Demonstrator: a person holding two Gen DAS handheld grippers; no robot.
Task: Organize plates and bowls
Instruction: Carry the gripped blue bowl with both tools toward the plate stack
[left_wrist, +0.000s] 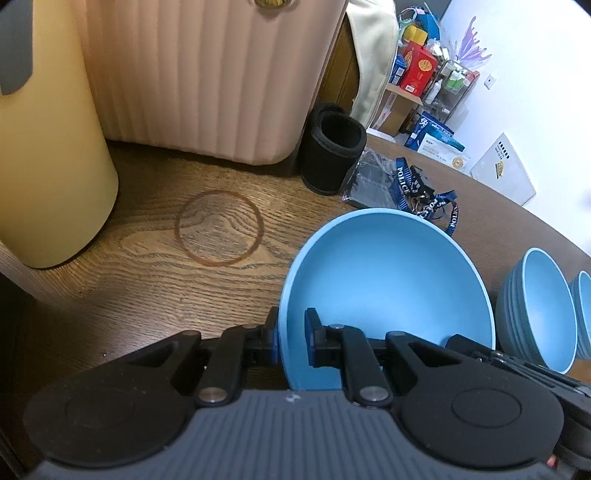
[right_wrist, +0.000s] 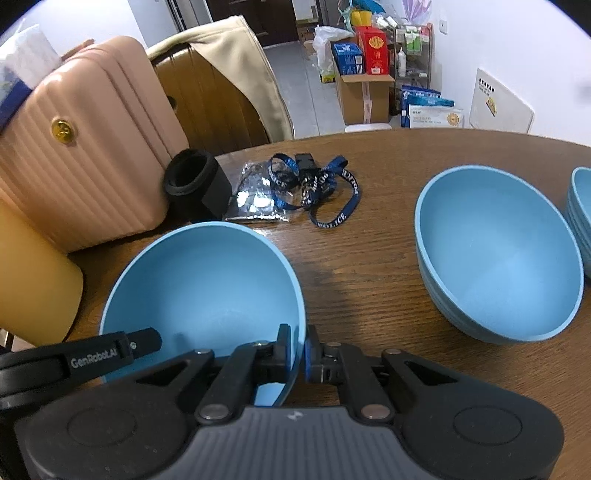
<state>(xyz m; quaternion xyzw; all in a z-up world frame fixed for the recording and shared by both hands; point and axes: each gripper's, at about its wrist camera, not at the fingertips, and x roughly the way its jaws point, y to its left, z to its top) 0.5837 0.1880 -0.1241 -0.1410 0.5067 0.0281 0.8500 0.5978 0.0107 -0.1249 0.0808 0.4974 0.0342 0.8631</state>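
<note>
A light blue bowl (left_wrist: 388, 280) (right_wrist: 207, 280) sits on the wooden table (right_wrist: 369, 258), held from both sides. My left gripper (left_wrist: 291, 328) is shut on its left rim, one finger inside the bowl and one outside. At the opposite side, my right gripper (right_wrist: 298, 343) is shut on the right rim. To the right of the held bowl stands a stack of blue bowls (right_wrist: 495, 254) (left_wrist: 535, 317). A second blue stack (right_wrist: 581, 214) shows at the far right edge.
A pink ribbed case (left_wrist: 207, 81) and a yellow canister (left_wrist: 48, 166) stand close on the left. Beyond the bowl lie a black cup sleeve (right_wrist: 195, 184), a shiny plastic bag (right_wrist: 255, 199) and a blue lanyard (right_wrist: 325, 188). A ring stain (left_wrist: 219, 227) marks the wood.
</note>
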